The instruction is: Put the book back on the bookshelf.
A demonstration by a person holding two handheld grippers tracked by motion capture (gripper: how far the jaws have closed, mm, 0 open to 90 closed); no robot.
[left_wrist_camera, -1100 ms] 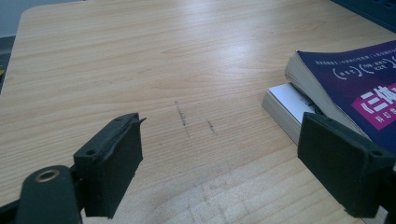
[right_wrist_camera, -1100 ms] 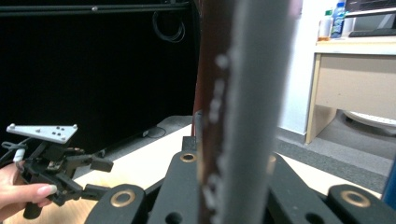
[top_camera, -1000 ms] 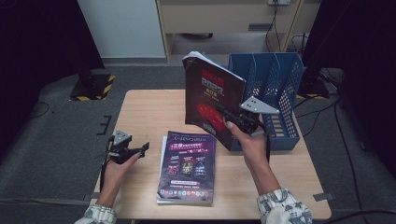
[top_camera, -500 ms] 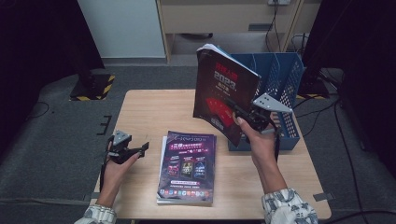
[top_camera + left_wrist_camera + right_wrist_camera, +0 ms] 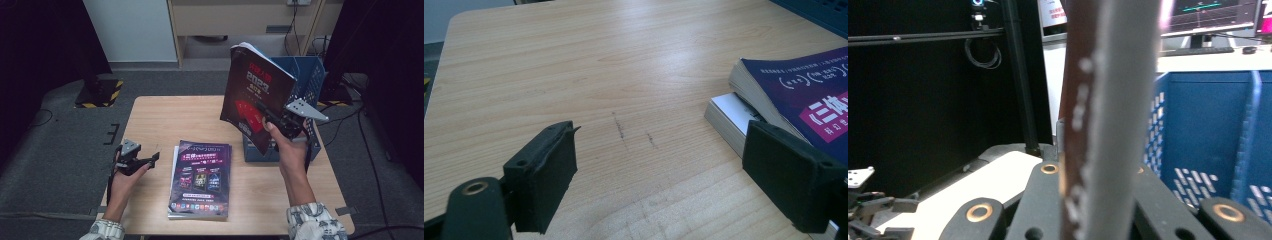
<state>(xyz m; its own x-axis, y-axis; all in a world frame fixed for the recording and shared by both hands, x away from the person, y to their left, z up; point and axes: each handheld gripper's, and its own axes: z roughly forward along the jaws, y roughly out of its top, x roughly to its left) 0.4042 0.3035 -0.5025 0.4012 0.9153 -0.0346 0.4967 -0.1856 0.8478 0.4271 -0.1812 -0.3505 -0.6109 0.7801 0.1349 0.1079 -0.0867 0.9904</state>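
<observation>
My right gripper (image 5: 272,120) is shut on the lower edge of a dark red book (image 5: 252,95), which it holds upright above the table in front of a blue file rack (image 5: 307,75). In the right gripper view the book's spine (image 5: 1098,115) rises between the two jaws, with the blue rack (image 5: 1208,135) just behind it. My left gripper (image 5: 150,159) rests near the table's left edge, open with nothing between its pads (image 5: 546,175). A stack of purple-covered books (image 5: 200,177) lies flat at the table's middle front; its corner (image 5: 789,95) shows beside the left gripper's right jaw.
The wooden table (image 5: 175,120) has bare room at its back left. The blue rack stands at the right edge with cables (image 5: 350,115) trailing past it. A cabinet (image 5: 240,20) and dark stands are on the floor beyond the table.
My right gripper has carried the upright red book to the right and slightly up, closer over the blue rack. The left gripper and the stacked books have stayed put.
</observation>
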